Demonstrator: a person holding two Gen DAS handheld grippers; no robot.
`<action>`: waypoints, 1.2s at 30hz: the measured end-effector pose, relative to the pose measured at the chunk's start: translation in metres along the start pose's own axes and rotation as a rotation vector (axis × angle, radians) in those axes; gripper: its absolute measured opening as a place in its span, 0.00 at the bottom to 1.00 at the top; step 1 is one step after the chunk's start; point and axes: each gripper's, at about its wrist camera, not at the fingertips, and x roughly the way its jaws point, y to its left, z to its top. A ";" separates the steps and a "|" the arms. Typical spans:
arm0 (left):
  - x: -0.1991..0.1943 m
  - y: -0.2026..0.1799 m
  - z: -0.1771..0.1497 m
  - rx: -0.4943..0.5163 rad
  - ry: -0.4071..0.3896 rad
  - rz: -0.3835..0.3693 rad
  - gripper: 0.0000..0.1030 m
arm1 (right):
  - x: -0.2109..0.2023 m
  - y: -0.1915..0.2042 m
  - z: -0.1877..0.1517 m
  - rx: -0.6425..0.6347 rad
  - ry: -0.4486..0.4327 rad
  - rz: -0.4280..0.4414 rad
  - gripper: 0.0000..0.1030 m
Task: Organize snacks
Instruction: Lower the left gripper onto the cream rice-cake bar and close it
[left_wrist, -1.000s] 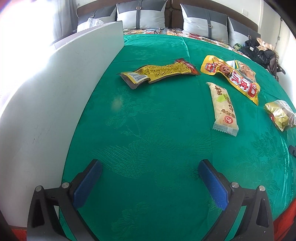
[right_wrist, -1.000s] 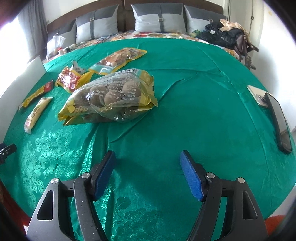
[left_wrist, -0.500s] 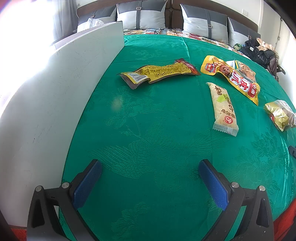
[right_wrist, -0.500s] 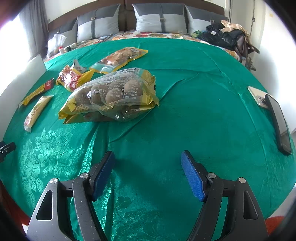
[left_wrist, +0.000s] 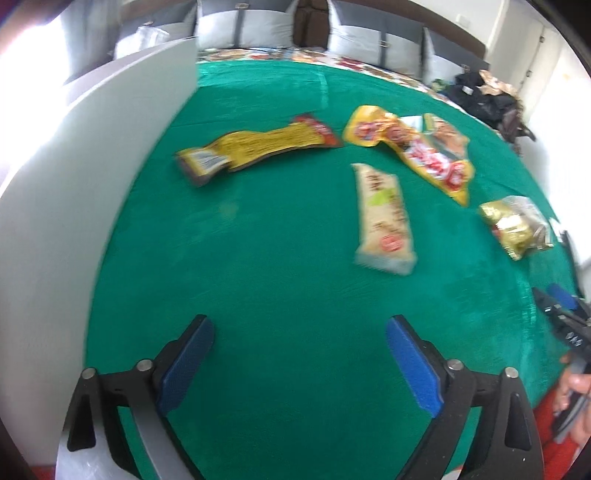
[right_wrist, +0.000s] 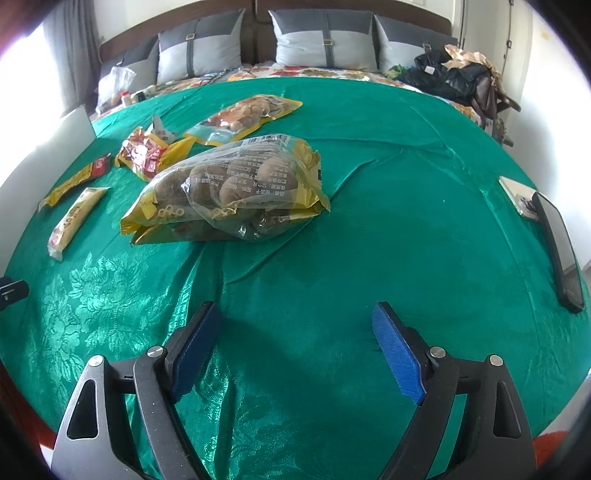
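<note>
Spread over a green patterned bedcover (right_wrist: 369, 236), a clear bag of brown buns (right_wrist: 229, 195) and flat yellow snack packets (left_wrist: 258, 146) lie scattered, none gathered. Nothing is gripped: left gripper (left_wrist: 299, 360) narrowing, right gripper (right_wrist: 295, 347) widening, both released.

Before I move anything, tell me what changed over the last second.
The left gripper swung its view a little, blurring it and bringing the other hand's tool in at the right edge; its fingers have just been closing slightly, with nothing between them. The right gripper kept its place and its fingers have just been opening, also empty. The big clear bag of round snacks and the other packets lie where they were.
</note>
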 end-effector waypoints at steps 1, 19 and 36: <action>0.001 -0.006 0.007 0.017 0.002 -0.008 0.83 | 0.000 0.001 0.000 0.000 0.001 -0.001 0.87; 0.030 -0.054 0.052 0.143 0.040 0.065 0.23 | 0.000 0.001 -0.002 -0.011 0.003 0.008 0.88; 0.006 0.022 0.007 -0.011 -0.042 0.163 0.79 | -0.001 0.004 -0.010 -0.013 -0.067 0.000 0.91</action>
